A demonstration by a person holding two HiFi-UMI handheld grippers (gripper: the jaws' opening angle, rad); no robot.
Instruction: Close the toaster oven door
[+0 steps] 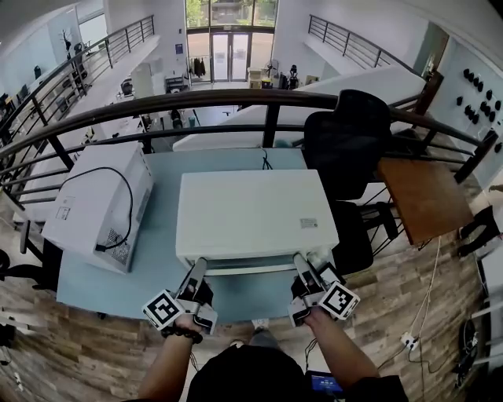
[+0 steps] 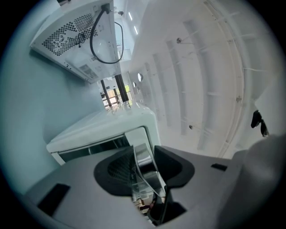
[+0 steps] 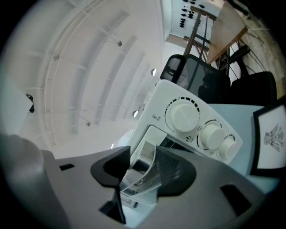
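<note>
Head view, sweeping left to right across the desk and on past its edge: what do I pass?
White appliance → toaster oven → black chair → brown wooden table.

Bright daylight from far windows; fisheye bending; dark corners; near parts blurred.

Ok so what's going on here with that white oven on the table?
A person stands at the table with a gripper in each hand, working on the white toaster oven. The left gripper and the right gripper each clamp one end of the shiny door handle. The door looks slightly ajar, with a dark gap along its top edge, so it isn't fully closed yet.
</note>
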